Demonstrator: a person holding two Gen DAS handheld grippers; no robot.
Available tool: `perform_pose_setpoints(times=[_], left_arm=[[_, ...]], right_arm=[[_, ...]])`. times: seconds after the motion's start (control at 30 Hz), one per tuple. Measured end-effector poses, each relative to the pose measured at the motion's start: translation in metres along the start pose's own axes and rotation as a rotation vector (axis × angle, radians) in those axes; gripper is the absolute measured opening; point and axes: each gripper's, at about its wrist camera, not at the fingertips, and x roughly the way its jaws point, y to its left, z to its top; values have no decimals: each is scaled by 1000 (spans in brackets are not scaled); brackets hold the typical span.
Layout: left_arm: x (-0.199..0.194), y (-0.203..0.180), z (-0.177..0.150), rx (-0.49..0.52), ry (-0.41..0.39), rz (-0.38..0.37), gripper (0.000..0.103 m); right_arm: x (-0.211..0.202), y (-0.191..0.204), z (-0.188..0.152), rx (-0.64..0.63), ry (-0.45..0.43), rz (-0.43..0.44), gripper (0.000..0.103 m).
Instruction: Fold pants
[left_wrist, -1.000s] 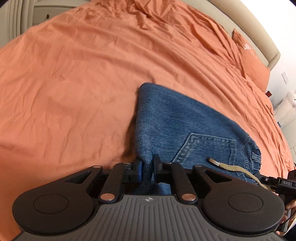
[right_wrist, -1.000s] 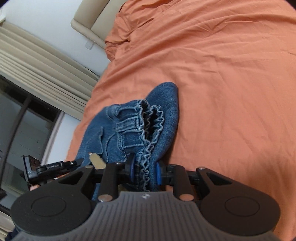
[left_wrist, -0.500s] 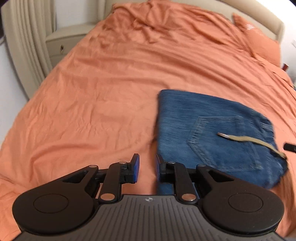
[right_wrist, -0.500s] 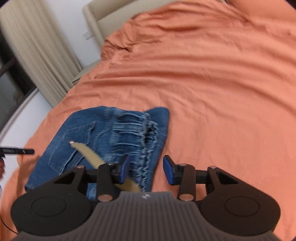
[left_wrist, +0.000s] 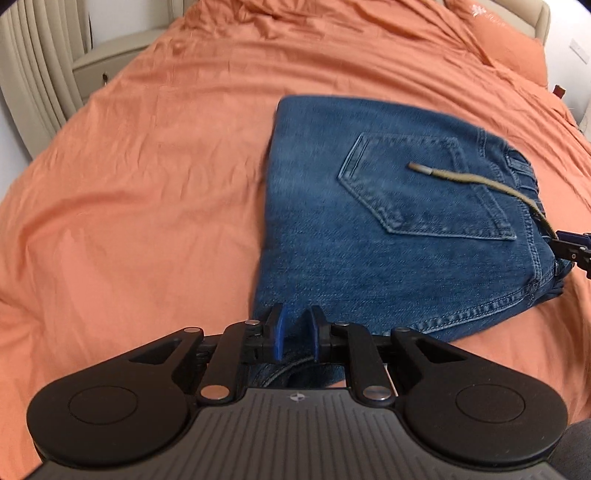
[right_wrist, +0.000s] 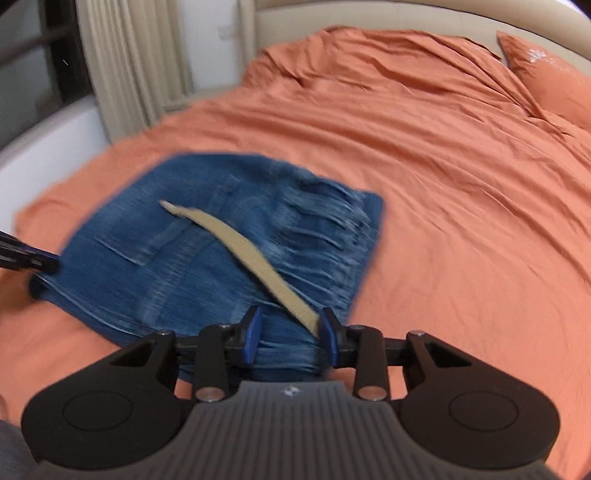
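Your left gripper (left_wrist: 295, 338) and right gripper (right_wrist: 290, 339) match: black ribbed bodies, round side discs, silver screws, blue-padded fingers (left_wrist: 277, 334).

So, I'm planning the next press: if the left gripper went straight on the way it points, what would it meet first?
Probably the folded jeans: the left gripper points at their near edge, though depth is unclear.

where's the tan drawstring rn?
The flat tan drawstring lies across the folded blue denim pants, over the back pocket; in the right wrist view it runs toward the right gripper.

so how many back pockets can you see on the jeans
1: a stitched back pocket on top of the folded blue denim jeans, under the tan drawstring. A second may be hidden in the fold.
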Motion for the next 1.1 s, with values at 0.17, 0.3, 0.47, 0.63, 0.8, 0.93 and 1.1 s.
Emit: perform_pose_setpoints(times=[0.17, 0.3, 0.47, 0.63, 0.8, 0.93, 1.1], left_arm=[[-9, -15, 3, 128, 45, 72, 19], [-30, -20, -1, 139, 21, 114, 19], [-87, -31, -6, 117, -95, 117, 19], [-157, -55, -11, 118, -225, 105, 22], [-214, -89, -17, 99, -372, 133, 33], [-235, -120, -31, 58, -455, 149, 39], [-234, -151, -53, 7, -495, 199, 63]], right_arm=[[6, -11, 2, 49, 24, 32, 34], [-9, -4, 10, 36, 10, 12, 34], [-51, 8, 16, 32, -38, 16, 41], [-111, 24, 25, 3, -103, 17, 61], [-171, 40, 24, 3, -148, 14, 75], [-208, 54, 12, 13, -189, 1, 79], [-231, 71, -15, 60, -226, -57, 81]])
